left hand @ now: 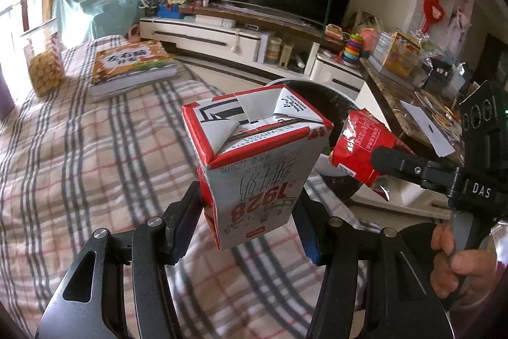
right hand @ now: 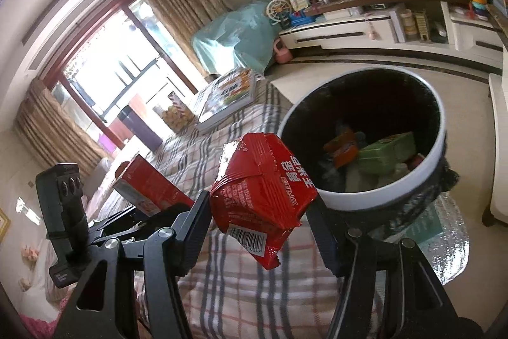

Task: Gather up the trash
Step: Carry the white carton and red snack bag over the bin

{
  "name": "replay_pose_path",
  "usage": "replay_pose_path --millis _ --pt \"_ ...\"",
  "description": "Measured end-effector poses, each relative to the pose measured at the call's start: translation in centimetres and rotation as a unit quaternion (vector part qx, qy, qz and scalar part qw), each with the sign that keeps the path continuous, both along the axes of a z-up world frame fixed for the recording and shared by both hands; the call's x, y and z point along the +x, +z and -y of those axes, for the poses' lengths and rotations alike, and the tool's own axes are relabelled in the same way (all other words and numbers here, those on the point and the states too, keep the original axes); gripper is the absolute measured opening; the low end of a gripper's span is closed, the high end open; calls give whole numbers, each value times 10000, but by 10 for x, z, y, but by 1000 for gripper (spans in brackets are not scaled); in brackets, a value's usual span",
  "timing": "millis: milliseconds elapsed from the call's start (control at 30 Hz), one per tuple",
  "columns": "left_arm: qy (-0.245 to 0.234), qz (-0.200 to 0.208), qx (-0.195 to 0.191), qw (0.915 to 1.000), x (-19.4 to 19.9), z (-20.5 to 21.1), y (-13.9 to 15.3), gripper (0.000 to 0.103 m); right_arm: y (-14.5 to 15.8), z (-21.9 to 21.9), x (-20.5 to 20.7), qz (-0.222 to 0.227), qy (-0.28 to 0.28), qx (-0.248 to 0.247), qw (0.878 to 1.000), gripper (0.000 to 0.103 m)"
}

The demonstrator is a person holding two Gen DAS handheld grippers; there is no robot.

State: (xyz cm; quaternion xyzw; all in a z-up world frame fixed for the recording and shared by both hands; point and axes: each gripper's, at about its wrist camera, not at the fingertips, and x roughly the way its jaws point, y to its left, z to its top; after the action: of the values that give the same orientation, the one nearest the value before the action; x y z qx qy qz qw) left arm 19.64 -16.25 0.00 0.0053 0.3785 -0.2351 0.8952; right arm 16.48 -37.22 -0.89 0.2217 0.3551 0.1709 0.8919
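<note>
Bin [right hand: 435, 154] contents show only from the right claw [right hand: 258, 212] clamping a wrapper [right hand: 263, 189]; left claw [left hand: 250, 212] clamps a carton [left hand: 254, 167].

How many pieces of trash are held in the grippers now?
2: the milk carton in the left gripper, the red snack packet in the right gripper.

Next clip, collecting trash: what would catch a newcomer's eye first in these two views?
The left gripper holds a red-and-white milk carton above the plaid cloth. The right gripper clamps a crumpled red snack bag. Just beyond it stands the white-rimmed bin, some packaging already inside.
</note>
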Motion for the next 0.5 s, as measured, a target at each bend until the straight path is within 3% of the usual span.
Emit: replay_pose_path --millis 500 --pt "-362 -14 50 9993 8 40 2 55 -3 36 -7 -4 -364 47 9993 61"
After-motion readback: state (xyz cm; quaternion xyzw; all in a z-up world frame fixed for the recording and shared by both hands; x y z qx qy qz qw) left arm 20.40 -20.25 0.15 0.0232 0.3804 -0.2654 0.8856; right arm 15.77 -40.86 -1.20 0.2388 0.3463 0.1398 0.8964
